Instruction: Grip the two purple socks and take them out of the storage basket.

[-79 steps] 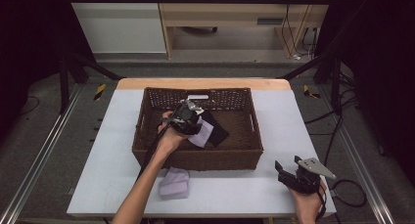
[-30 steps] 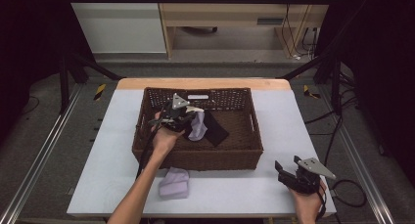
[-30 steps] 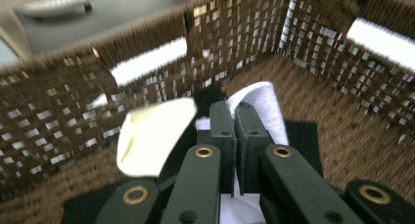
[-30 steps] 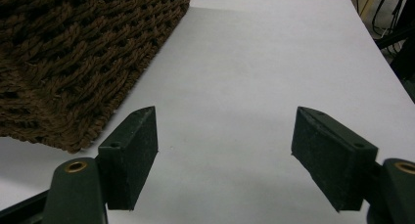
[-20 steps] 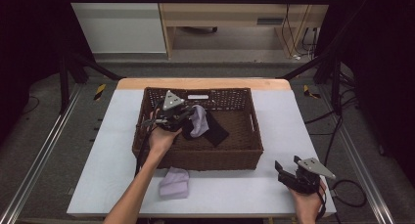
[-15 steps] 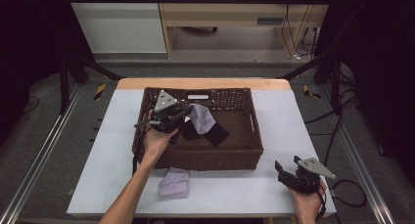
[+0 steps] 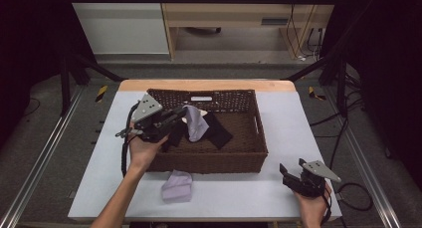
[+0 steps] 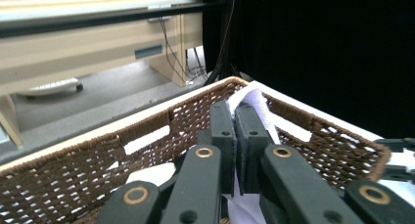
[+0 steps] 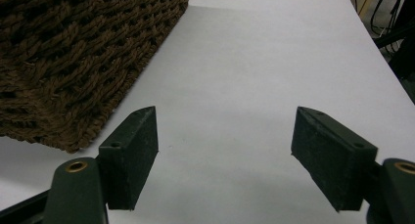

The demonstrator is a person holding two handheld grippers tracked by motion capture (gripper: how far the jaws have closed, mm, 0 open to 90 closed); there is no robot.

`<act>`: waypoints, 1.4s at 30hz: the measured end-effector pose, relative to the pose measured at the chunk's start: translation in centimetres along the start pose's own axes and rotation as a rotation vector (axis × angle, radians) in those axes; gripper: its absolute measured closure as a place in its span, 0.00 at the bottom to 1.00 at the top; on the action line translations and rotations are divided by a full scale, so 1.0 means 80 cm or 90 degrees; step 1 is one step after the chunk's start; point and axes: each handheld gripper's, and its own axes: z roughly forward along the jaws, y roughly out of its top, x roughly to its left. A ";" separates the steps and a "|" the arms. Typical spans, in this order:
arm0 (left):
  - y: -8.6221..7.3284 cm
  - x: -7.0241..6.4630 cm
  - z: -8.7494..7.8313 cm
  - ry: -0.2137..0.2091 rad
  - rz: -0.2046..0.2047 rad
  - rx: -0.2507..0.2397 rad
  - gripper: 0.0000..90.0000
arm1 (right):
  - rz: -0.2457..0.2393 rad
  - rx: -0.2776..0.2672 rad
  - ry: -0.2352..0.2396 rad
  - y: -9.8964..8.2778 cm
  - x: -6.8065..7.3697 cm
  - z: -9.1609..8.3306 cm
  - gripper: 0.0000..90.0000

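Observation:
A brown wicker basket (image 7: pixel 251 156) stands in the middle of the white table. My left gripper (image 7: pixel 182 114) hangs over the basket's left side, shut on a pale lavender cloth (image 7: pixel 197 124) that droops from its jaws. In the left gripper view the two jaws (image 8: pixel 235 117) press together on the white fabric (image 8: pixel 255 102), with the basket's far rim (image 8: pixel 147 117) behind. A black cloth (image 7: pixel 219 132) lies inside the basket. A second lavender cloth (image 7: pixel 177 185) lies folded on the table in front of the basket. My right gripper (image 7: pixel 294 177) rests open at the front right.
The right gripper view has the basket's woven corner (image 9: pixel 73 62) at upper left and bare white table (image 9: pixel 254 62) between the open gripper (image 9: pixel 225 153) jaws. Beyond the table's far edge are a wooden desk (image 7: pixel 239 14) and floor cables (image 7: pixel 348 123).
My left gripper has carried the pale cloth up and leftward, from the basket's middle toward its left rim. The right gripper has stayed put.

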 end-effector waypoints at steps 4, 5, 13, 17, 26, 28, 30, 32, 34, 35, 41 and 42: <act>0.012 -0.010 -0.022 -0.008 0.020 -0.018 0.97 | -0.002 0.001 -0.001 0.000 0.000 0.000 0.29; 0.014 -0.012 -0.025 -0.009 0.023 -0.022 0.97 | -0.002 0.001 -0.001 0.000 0.000 0.000 0.29; 0.024 -0.028 -0.057 -0.027 0.047 -0.041 0.96 | -0.003 0.001 -0.001 0.000 0.000 0.000 0.28; 0.025 -0.035 -0.071 -0.036 0.058 -0.044 0.96 | -0.002 0.001 -0.002 0.000 0.000 0.000 0.29; 0.001 -0.051 -0.082 -0.064 0.062 -0.033 0.96 | -0.005 0.000 -0.002 0.000 0.001 0.000 0.28; -0.006 -0.053 -0.083 -0.069 0.060 -0.027 0.96 | -0.006 0.000 -0.002 0.000 0.001 0.000 0.28; -0.015 -0.055 -0.084 -0.072 0.061 -0.019 0.96 | -0.004 0.001 -0.002 0.000 0.001 0.001 0.29; -0.023 -0.055 -0.083 -0.076 0.060 -0.009 0.96 | -0.005 0.002 -0.003 0.000 0.001 0.001 0.29; -0.032 -0.056 -0.082 -0.078 0.057 0.001 0.96 | -0.006 0.001 -0.002 0.000 0.001 0.000 0.28; -0.036 -0.057 -0.082 -0.080 0.056 0.007 0.96 | -0.006 0.001 -0.002 0.000 0.001 0.000 0.28; -0.065 -0.058 -0.074 -0.086 0.046 0.049 0.96 | -0.004 0.001 -0.003 0.000 0.001 0.000 0.28; -0.071 -0.059 -0.071 -0.089 0.041 0.057 0.96 | -0.004 0.001 -0.003 0.000 0.001 0.000 0.28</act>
